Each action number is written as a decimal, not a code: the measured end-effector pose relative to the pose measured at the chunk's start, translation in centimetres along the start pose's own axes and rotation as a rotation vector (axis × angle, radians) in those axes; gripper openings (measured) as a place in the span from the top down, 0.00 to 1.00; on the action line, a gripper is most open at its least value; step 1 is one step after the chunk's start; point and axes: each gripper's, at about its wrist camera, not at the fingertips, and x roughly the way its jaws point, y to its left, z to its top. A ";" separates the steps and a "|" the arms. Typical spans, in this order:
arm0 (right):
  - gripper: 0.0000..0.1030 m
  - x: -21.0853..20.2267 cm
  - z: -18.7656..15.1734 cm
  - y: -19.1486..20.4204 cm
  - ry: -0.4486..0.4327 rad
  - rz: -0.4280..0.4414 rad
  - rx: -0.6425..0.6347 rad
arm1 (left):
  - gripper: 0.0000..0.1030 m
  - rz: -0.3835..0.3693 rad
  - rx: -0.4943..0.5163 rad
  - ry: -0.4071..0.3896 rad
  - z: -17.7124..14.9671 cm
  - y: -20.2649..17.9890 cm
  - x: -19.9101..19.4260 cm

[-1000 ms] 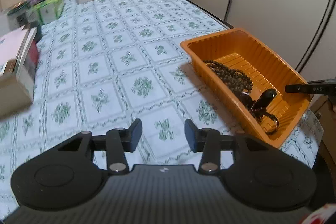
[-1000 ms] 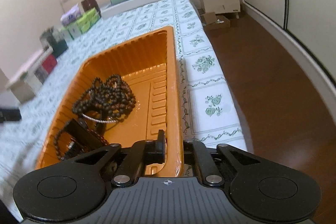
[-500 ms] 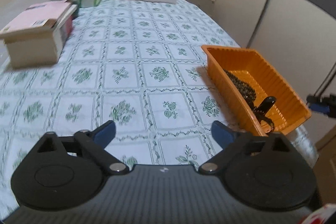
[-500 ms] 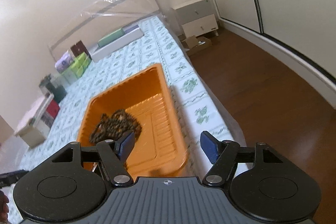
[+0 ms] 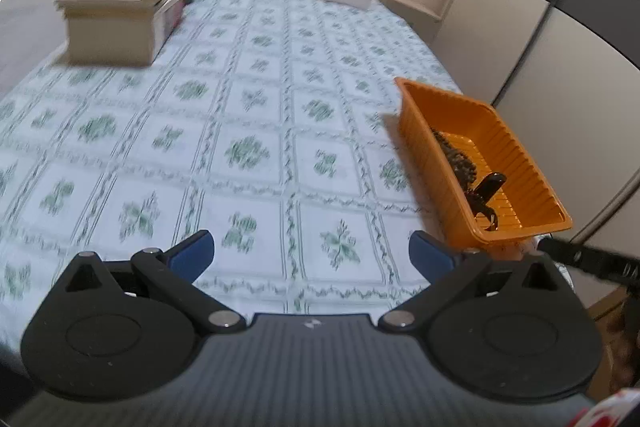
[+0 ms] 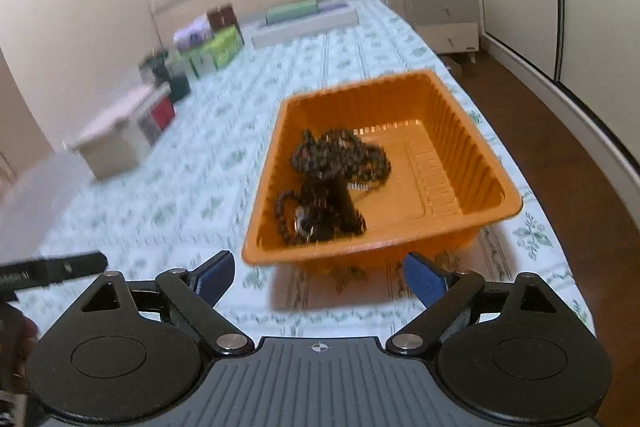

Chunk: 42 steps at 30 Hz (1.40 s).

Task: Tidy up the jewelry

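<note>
Now | orange tray [image 6: 472,163] | holds dark bead necklaces [image 6: 340,155], tangled

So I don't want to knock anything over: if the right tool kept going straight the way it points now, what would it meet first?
Most likely the near wall of the orange tray, which sits dead ahead of the right tool. Its jaws are opening with nothing between them. Depth is hard to judge, so it could touch the tablecloth just short of it.
</note>
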 end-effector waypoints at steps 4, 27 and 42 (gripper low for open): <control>0.12 0.3 -0.8 0.8 0.045 0.018 0.024 | 0.00 0.033 -0.033 0.012 -0.8 -0.2 -0.5; 0.12 1.2 -2.1 4.5 0.117 -0.046 -0.112 | 0.00 0.110 0.123 0.046 -2.8 -3.1 -1.1; 0.12 1.3 -2.2 4.6 0.124 -0.050 -0.120 | 0.00 0.138 0.162 0.043 -3.3 -3.3 -1.1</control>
